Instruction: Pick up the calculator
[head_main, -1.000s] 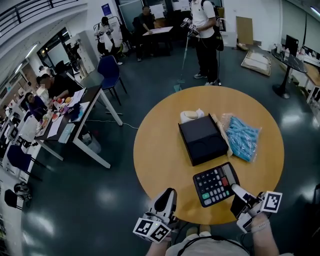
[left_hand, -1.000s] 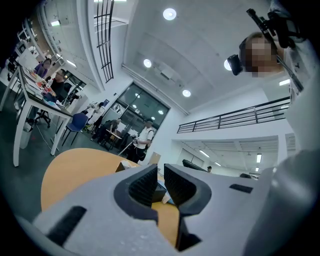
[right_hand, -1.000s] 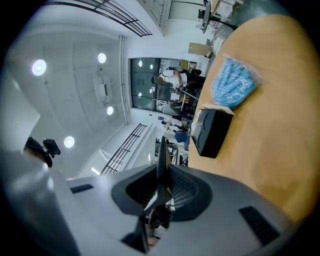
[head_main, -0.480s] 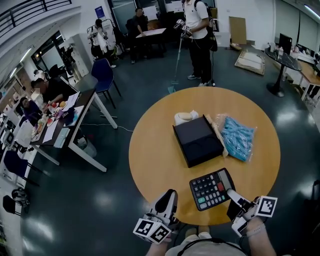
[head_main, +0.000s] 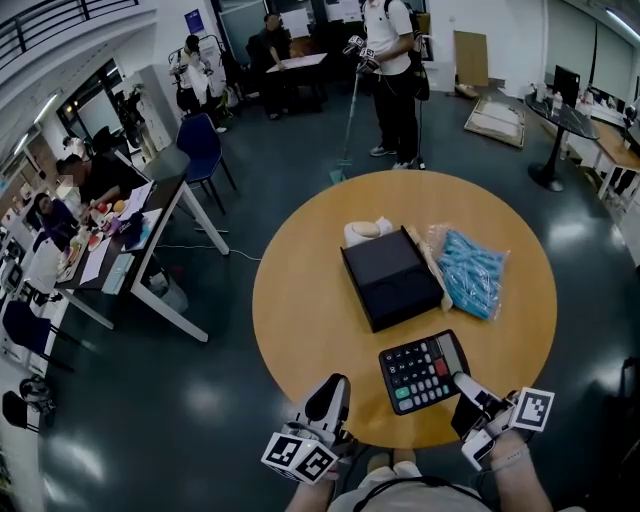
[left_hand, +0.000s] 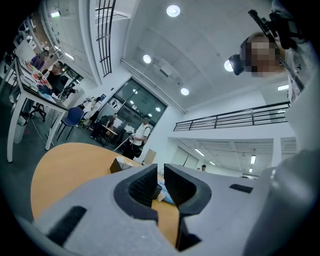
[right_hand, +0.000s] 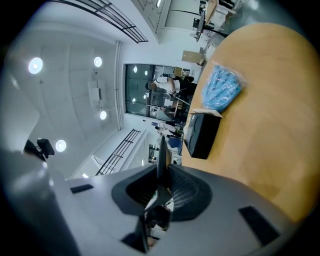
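The black calculator (head_main: 424, 371), with grey, red and green keys, is at the near edge of the round wooden table (head_main: 305, 310). My right gripper (head_main: 464, 386) is shut on its near right corner. In the right gripper view the calculator (right_hand: 161, 150) shows as a thin dark edge pinched between the pads, parallel to the tabletop. Whether it touches the table I cannot tell. My left gripper (head_main: 331, 393) hovers at the table's near edge, left of the calculator and apart from it. In the left gripper view its jaws (left_hand: 161, 172) stand shut to a thin slit with nothing between them.
A black box (head_main: 390, 278) sits mid-table, with a beige object (head_main: 366, 231) behind it and a blue plastic bag (head_main: 470, 272) to its right. Beyond the table a person (head_main: 395, 70) stands holding a pole. Desks, chairs and seated people fill the left side.
The head view has shifted a little. Both grippers stay where they were, and the right one keeps its grip on the calculator.
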